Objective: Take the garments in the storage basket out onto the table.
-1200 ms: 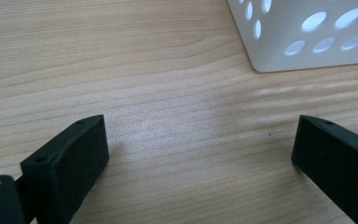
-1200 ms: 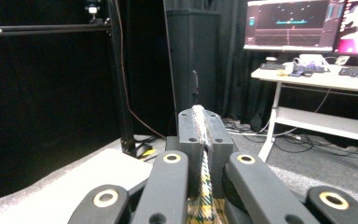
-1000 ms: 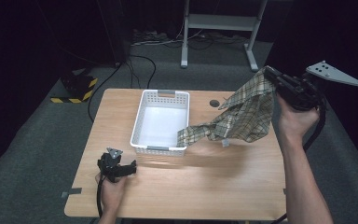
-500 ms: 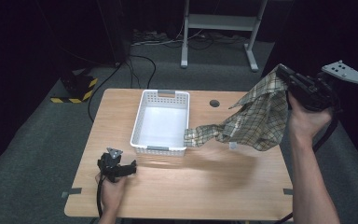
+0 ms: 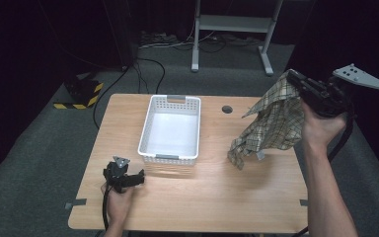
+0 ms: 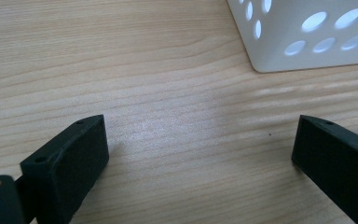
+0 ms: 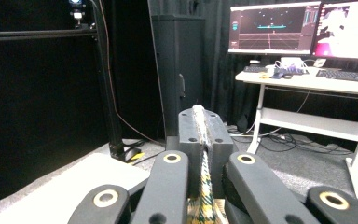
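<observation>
High view: the right forearm comes up from the bottom edge along the right side of the tabletop, raised well above it, wrist bent so the right gripper points left and a little away from the person. The hand wraps the gripper's body from below, and the grey plate on top juts out to the right. The jaws are clamped together on 1 corner of a plaid cloth. The cloth hangs down from that pinch in loose folds over the right half of the tabletop, its lowest corner near the wood, though I cannot tell whether it touches. It hangs well apart from the white basket, which stands at the middle of the tabletop.

In the right gripper view the 2 jaws stand pressed together with a thin edge of the cloth squeezed between them, and the gripper points level, toward a dark cabinet and a desk with 2 monitors.

The left hand lies low at the near left corner of the tabletop, forearm short and nearly straight, holding the left gripper just in front of the basket's near left corner. In the left gripper view its jaws stand wide apart over bare wood with nothing between them, the gripper tilted down at the tabletop, the basket at the upper right.
</observation>
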{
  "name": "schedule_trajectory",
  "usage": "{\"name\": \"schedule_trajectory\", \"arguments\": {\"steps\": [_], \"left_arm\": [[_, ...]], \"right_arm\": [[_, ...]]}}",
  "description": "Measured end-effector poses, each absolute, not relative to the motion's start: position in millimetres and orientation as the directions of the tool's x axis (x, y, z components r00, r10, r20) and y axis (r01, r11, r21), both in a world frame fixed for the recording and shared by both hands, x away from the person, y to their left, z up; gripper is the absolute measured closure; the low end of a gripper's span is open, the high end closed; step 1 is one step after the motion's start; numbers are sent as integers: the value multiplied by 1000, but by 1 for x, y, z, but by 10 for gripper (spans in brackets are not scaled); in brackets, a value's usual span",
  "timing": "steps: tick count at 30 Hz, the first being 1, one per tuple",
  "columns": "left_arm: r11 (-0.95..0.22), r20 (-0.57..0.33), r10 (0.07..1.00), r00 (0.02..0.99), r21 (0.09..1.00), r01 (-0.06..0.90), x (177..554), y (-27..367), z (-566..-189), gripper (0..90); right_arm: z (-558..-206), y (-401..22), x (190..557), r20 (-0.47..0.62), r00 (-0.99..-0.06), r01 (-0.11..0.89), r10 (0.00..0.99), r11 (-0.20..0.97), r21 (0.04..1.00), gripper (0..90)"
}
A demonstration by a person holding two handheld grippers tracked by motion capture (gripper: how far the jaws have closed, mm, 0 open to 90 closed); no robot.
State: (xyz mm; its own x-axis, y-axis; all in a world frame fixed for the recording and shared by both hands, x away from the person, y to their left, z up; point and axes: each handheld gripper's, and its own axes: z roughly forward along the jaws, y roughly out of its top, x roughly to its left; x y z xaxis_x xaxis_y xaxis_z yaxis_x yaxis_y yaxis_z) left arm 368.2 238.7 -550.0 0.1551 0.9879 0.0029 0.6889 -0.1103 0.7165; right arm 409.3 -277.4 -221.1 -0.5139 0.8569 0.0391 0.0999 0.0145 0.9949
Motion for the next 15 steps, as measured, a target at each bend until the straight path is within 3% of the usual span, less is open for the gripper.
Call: {"name": "schedule_trajectory", "arguments": {"steps": [15], "left_arm": [[-110,3,988,155,716,689,368,239,-550,37]], "right_arm": [[-230,-250,420,35,-569,127,822,46,991,887]]}}
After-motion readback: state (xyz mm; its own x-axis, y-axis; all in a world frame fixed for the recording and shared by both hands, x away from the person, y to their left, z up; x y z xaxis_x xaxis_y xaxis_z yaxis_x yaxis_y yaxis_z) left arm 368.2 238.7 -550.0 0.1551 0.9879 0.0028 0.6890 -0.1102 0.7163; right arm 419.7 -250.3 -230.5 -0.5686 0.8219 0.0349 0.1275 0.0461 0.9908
